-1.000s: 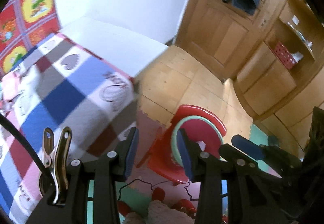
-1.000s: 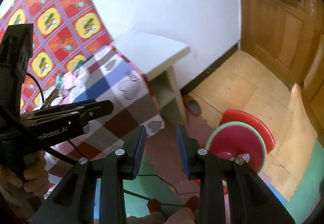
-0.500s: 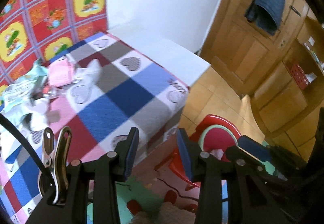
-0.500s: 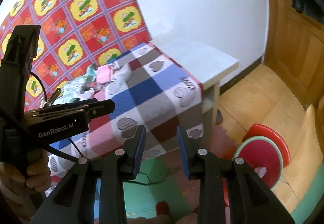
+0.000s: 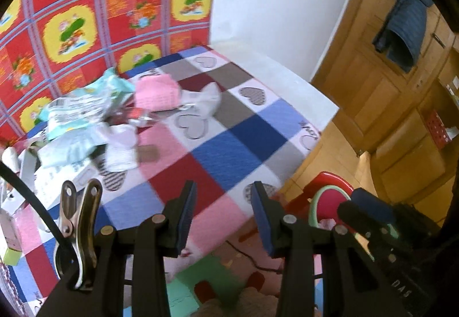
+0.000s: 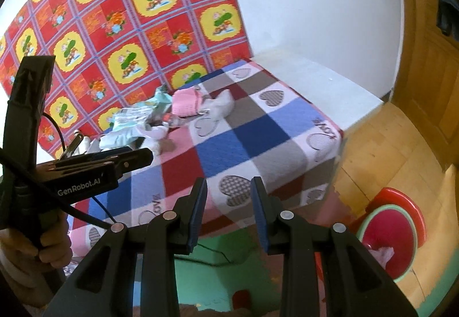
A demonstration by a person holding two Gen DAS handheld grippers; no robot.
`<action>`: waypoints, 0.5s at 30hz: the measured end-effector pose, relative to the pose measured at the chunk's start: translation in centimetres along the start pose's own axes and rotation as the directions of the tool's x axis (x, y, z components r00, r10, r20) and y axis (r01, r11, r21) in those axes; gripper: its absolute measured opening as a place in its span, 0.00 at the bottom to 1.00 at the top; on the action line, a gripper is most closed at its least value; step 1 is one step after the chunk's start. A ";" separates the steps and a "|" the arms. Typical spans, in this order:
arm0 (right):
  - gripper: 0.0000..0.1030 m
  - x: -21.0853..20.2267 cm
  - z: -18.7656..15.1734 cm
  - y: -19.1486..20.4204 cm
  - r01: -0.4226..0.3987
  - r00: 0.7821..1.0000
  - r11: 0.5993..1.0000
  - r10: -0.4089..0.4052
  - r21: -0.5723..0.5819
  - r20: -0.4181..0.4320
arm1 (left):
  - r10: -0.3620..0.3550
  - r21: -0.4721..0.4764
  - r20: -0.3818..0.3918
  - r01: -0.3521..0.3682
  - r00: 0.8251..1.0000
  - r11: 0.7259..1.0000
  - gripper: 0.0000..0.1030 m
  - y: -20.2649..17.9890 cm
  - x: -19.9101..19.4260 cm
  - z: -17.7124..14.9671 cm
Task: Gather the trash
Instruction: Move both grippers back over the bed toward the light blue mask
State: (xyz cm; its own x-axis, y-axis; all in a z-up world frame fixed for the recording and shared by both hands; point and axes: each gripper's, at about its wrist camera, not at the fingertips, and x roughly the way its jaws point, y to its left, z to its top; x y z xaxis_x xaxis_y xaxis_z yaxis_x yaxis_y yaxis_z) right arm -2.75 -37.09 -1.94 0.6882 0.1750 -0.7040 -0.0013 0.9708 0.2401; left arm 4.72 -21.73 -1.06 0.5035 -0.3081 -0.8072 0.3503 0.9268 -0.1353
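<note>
Bare checkered cloth [image 5: 218, 145] beside trash [image 5: 94, 119]

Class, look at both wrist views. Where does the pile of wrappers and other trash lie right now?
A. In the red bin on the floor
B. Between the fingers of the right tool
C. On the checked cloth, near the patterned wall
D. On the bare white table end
C: the trash pile sits on the checked cloth near the patterned wall; both tools are empty.

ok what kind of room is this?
Likely a home bedroom or living room: a table under a checked heart-print cloth with trash on it, a jacket hung on a wooden door, foam floor mats.
</note>
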 end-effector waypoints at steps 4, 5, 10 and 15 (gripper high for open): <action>0.31 1.1 0.5 1.8 -0.026 1.000 0.999 0.026 -0.024 -0.012 | 0.020 -0.030 0.006 -0.020 1.000 0.999 0.40 2.9 -0.5 -0.2; 0.31 1.4 0.8 2.3 -0.038 0.999 0.999 0.037 -0.030 -0.017 | 0.025 -0.037 0.007 -0.024 1.000 0.999 0.40 3.5 -0.6 -0.3; 0.31 2.7 2.2 3.9 -0.079 0.997 0.995 0.077 -0.059 -0.032 | 0.055 -0.096 0.008 -0.054 0.998 0.994 0.40 6.8 -1.2 -0.5; 0.31 4.8 3.7 5.7 -0.135 0.990 0.986 0.129 -0.101 -0.060 | 0.097 -0.156 0.001 -0.096 0.995 0.983 0.40 9.6 -1.4 -0.7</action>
State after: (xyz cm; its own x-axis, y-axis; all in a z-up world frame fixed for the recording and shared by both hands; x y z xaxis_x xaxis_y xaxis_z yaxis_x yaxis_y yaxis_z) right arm 3.26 -31.32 -1.48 0.6374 0.3088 -0.7059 -0.1676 0.9498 0.2642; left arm 6.82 -12.21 -1.62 0.5358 -0.2170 -0.8160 0.1727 0.9741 -0.1457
